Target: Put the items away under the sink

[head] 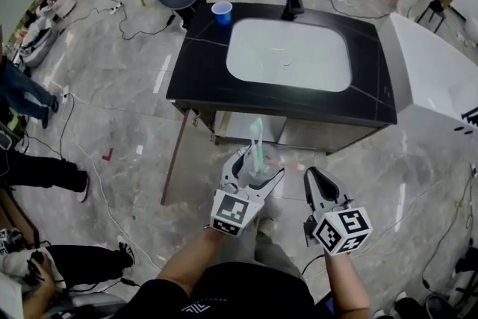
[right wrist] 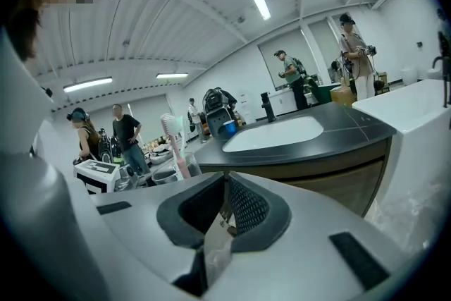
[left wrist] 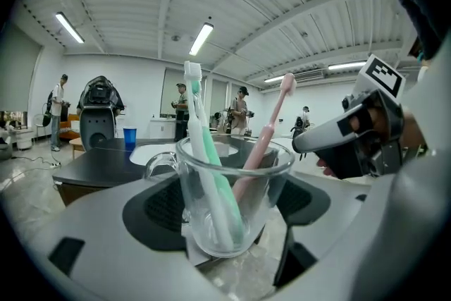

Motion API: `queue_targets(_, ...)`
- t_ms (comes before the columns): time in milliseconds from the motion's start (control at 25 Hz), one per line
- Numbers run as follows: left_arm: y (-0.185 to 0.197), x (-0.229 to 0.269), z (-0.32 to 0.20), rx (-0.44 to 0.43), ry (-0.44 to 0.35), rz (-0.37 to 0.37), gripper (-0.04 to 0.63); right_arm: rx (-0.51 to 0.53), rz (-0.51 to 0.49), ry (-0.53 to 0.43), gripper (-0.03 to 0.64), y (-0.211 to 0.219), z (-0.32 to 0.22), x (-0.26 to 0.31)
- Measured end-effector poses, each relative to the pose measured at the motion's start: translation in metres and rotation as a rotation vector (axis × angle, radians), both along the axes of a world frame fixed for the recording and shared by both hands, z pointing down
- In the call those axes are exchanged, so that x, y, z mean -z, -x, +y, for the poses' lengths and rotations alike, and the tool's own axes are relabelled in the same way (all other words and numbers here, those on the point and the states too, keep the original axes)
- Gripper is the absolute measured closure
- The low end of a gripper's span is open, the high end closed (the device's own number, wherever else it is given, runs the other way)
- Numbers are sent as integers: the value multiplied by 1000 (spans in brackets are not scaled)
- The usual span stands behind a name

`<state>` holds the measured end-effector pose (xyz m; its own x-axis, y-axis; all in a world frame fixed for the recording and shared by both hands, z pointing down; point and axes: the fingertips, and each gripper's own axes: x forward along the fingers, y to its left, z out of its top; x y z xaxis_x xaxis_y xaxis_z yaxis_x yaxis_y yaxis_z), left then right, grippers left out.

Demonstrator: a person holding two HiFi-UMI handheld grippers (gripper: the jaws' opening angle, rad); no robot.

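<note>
**Glass mug carried toward the under-sink shelf**

The left gripper (head: 254,164) is clamping a clear glass handled mug (left wrist: 236,197) between its jaws, a mint-green toothbrush (left wrist: 211,166) and a pale pink toothbrush (left wrist: 271,127) standing inside. The right gripper (head: 315,179) is keeping its jaws pressed together on nothing. Judging by this, the carry is underway; next, the mug needs lowering upright into the open shelf (head: 246,127) ahead of the jaws, beneath the black stone tabletop (head: 202,63).

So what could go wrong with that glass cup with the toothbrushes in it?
The glass mug hangs over the hard floor in the left gripper; if it slips, it may break. The green toothbrush and pink toothbrush stand loose and tall, so they might tip out, or bump the counter going under.
</note>
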<state>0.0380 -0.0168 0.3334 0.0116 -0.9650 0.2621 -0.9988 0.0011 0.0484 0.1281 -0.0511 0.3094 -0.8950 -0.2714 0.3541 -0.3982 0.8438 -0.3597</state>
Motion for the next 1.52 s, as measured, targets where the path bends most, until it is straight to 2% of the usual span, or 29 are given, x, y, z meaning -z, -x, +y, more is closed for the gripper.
queue_targets(240, -1, -21, 39, 34, 10, -29, 215, 60, 9, 25, 577, 9, 27, -20)
queue_targets(560, 20, -69, 66, 58, 33, -25, 216, 126, 47, 63, 577, 40, 52, -59)
queue_targets(720, 38, -97, 71, 66, 28, -55, 215, 138, 44, 73, 577, 58, 57, -87)
queue_targets(1120, 70, -185, 80, 100, 51, -29, 215, 164, 67, 78, 577, 95, 65, -173)
queue_targets(1520, 103, -274, 69, 132, 17, -37, 215, 163, 64, 62, 577, 124, 50, -263)
